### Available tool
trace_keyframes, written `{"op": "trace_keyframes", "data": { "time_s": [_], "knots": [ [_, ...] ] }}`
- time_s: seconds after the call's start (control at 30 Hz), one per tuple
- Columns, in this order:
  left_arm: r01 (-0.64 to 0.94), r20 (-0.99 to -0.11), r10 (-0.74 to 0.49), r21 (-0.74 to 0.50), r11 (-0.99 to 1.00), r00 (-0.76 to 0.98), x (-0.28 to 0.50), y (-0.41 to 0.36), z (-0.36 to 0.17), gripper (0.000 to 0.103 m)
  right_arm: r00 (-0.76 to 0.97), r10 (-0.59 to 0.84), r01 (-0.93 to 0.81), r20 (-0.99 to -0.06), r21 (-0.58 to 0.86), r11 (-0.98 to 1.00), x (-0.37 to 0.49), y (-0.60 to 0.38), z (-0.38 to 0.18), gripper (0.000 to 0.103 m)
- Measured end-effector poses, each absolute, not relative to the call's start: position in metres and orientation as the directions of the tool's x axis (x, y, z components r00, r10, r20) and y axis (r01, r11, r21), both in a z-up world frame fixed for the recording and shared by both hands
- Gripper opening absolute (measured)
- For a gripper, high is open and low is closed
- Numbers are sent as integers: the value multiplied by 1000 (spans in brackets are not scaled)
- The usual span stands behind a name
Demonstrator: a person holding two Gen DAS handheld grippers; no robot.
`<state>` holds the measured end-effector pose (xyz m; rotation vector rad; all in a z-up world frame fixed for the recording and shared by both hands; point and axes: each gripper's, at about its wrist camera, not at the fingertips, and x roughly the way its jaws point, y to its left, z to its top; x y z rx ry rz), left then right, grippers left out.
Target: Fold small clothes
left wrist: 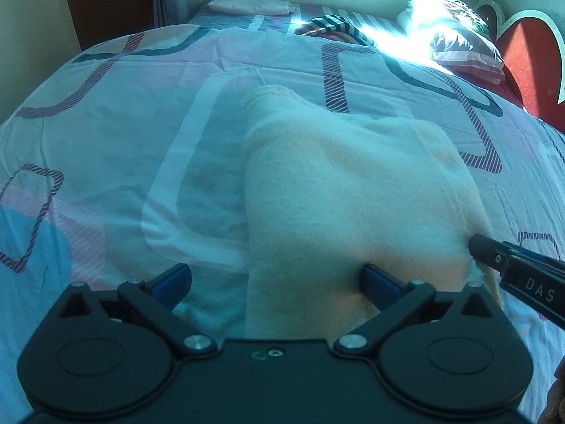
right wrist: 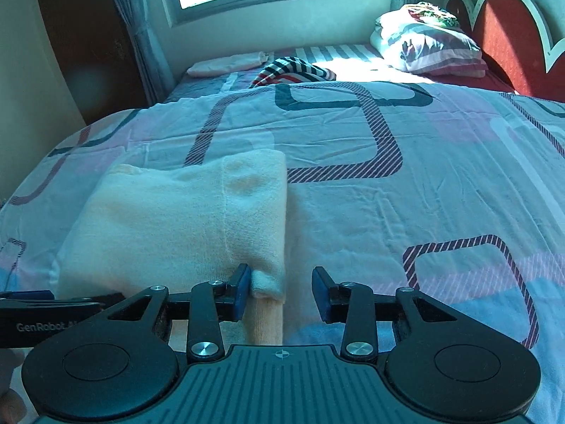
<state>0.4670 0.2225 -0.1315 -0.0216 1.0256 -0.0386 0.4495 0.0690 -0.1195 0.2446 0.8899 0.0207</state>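
Note:
A pale cream knit garment [left wrist: 346, 190] lies folded on the patterned bedspread [left wrist: 106, 141]. My left gripper [left wrist: 277, 282] is open over its near left edge, the right blue pad on the cloth and the left pad on the bedspread. In the right wrist view the garment [right wrist: 169, 219] lies left of centre. My right gripper [right wrist: 280, 293] is open around its near right corner, the left pad touching the cloth. The right gripper's finger shows in the left wrist view [left wrist: 494, 254] against the garment's right edge. The left gripper shows at the left of the right wrist view [right wrist: 42, 304].
A folded pink cloth [right wrist: 226, 63] and a striped garment [right wrist: 293, 70] lie at the far end of the bed. Pillows [right wrist: 427, 49] are stacked against a red headboard [right wrist: 505, 39] at the right. A window and curtains stand behind.

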Motion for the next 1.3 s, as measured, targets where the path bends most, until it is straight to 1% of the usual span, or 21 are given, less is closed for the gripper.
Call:
{"op": "trace_keyframes", "data": {
  "time_s": [0.13, 0.23, 0.3, 0.47, 0.7, 0.77, 0.8, 0.87, 1.0, 1.2, 1.3],
  "knots": [
    [18, -855, -32, -27, 999, 517, 466, 221, -130, 103, 616, 128, 98, -777, 237, 967, 451, 68, -117, 38],
    [30, -848, -8, 9, 1000, 530, 463, 215, -128, 103, 618, 114, 71, -778, 200, 977, 448, 72, -114, 38],
    [37, -846, 0, 24, 999, 533, 461, 213, -127, 102, 628, 134, 87, -767, 240, 967, 444, 70, -108, 38],
    [46, -848, 0, 29, 999, 529, 457, 213, -122, 101, 645, 150, 48, -749, 236, 971, 417, 74, -96, 38],
    [42, -845, 12, 41, 998, 534, 442, 212, -118, 101, 592, 144, 38, -793, 206, 978, 383, 73, -114, 38],
    [42, -846, 21, 52, 998, 533, 438, 210, -117, 101, 590, 130, 41, -797, 190, 981, 380, 72, -118, 43],
    [46, -849, 24, 56, 997, 528, 435, 208, -117, 101, 588, 124, 49, -799, 189, 981, 379, 71, -117, 49],
    [54, -846, 23, 62, 997, 533, 429, 206, -114, 101, 588, 142, 47, -796, 209, 977, 377, 69, -114, 49],
    [51, -851, 24, 60, 997, 525, 415, 201, -113, 101, 577, 125, 8, -807, 158, 987, 371, 73, -122, 49],
    [33, -869, 29, 52, 998, 494, 393, 200, -129, 101, 563, 140, 13, -814, 178, 984, 364, 67, -119, 50],
    [10, -868, 37, 49, 999, 495, 386, 201, -121, 99, 579, 163, 23, -799, 216, 976, 351, 61, -108, 50]
  ]
}}
